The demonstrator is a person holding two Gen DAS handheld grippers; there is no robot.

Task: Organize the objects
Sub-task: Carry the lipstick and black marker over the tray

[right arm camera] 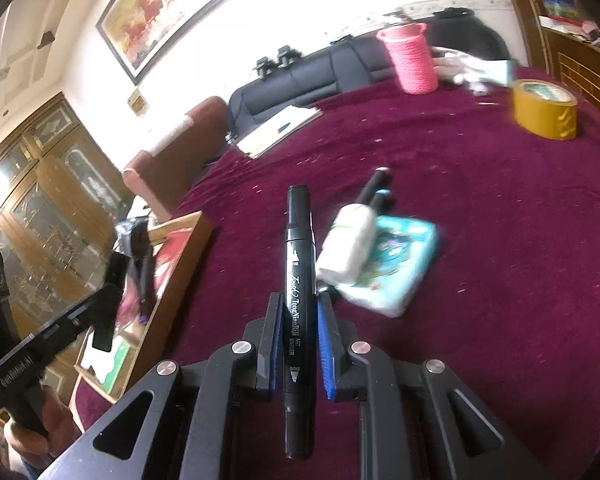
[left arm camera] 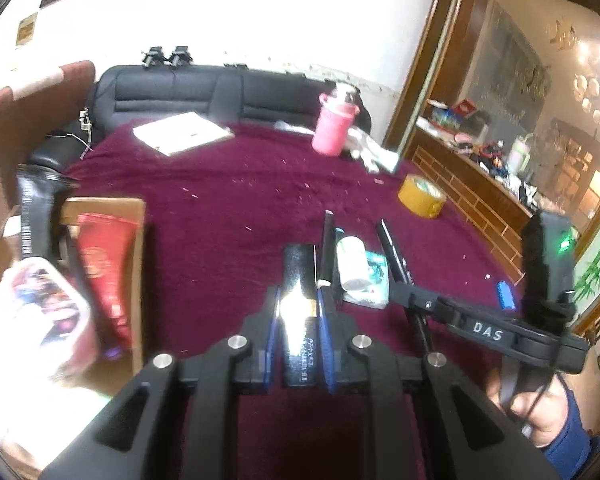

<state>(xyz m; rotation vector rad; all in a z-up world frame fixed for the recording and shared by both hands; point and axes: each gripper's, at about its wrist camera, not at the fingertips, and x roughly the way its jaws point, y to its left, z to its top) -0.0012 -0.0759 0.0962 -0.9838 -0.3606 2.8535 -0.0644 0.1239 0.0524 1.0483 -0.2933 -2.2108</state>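
My left gripper (left arm camera: 298, 300) is shut on a glossy black flat bar (left arm camera: 299, 280) and holds it above the maroon tablecloth (left arm camera: 228, 208). My right gripper (right arm camera: 299, 300) is shut on a black art marker (right arm camera: 299, 264) that points forward. The right gripper also shows in the left wrist view (left arm camera: 396, 264), at the right. A white bottle (right arm camera: 350, 244) lies on a teal packet (right arm camera: 396, 268) just right of the marker, with a dark pen (right arm camera: 374, 184) beyond them. A wooden box (left arm camera: 104, 264) at the left holds a red pouch (left arm camera: 100, 272) and other packets.
A pink cup (left arm camera: 334, 126) stands at the far side with white cloth beside it. A yellow tape roll (left arm camera: 422, 196) lies at the right. A white booklet (left arm camera: 182, 132) lies far left. A small blue item (left arm camera: 505, 295) lies near the right edge. A black sofa (left arm camera: 204, 92) is behind the table.
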